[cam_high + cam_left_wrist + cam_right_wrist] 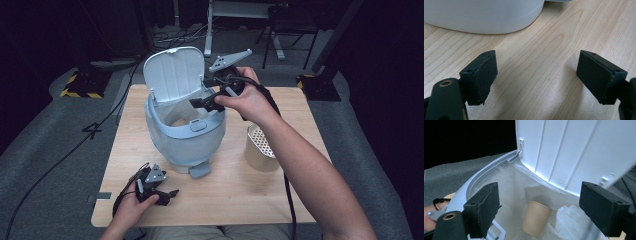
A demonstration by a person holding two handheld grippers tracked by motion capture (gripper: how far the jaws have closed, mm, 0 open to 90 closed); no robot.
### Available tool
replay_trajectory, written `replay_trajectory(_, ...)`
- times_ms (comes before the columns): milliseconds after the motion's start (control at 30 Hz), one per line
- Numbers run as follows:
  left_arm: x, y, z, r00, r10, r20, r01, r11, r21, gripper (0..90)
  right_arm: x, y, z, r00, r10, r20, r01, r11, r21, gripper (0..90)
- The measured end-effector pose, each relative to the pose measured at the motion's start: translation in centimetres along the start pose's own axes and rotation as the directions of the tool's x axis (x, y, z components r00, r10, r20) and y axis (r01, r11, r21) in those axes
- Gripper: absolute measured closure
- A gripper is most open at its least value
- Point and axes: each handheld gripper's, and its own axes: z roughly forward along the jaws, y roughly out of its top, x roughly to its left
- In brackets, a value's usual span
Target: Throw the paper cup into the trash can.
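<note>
A pale blue-white bin [186, 137] stands mid-table with its lid [175, 75] tipped up and back. My right gripper [201, 103] hovers open over the bin's mouth. In the right gripper view the gripper [539, 188] looks down into the lined bin, where a tan paper cup [535, 217] lies under the raised lid [574, 150] with nothing between the jaws. My left gripper [171, 194] rests low near the table's front left, open and holding nothing. In its own view the gripper [536, 61] faces bare wood, with the bin's base [486, 17] just ahead.
A beige perforated container [260, 147] stands on the wooden table [240, 200] to the right of the bin, close to the right forearm. Crumpled clear plastic [569, 217] lies inside the bin beside the cup. Cables and dark floor surround the table.
</note>
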Motion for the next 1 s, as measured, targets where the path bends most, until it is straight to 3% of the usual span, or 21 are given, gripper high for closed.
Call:
replay_trajectory(200, 0.0, 0.0, 0.0, 1.0, 0.0, -0.001, 0.0, 1.0, 0.0, 17.8, 0.4, -0.6, -3.2, 0.9998, 0.0, 0.021, 0.0, 1.0, -0.019, 18.3)
replay_trajectory(400, 0.0, 0.0, 0.0, 1.0, -0.001, 0.0, 0.001, 1.0, 0.001, 17.8, 0.9, -2.7, -7.0, 0.9983, -0.006, 0.058, 0.008, 1.0, -0.019, 18.5)
replay_trajectory(633, 0.3, -0.5, -0.5, 1.0, -0.007, -0.007, 0.007, 1.0, 0.003, 17.9, 1.5, -6.5, -11.6, 0.9918, -0.001, 0.128, 0.002, 1.0, -0.011, 20.0)
replay_trajectory(1000, 0.8, -1.1, -1.0, 0.9997, -0.019, -0.018, 0.019, 0.9998, 0.001, 17.7, 1.9, -13.2, -16.8, 0.9835, 0.05, 0.174, -0.05, 0.999, -0.005, 22.2)
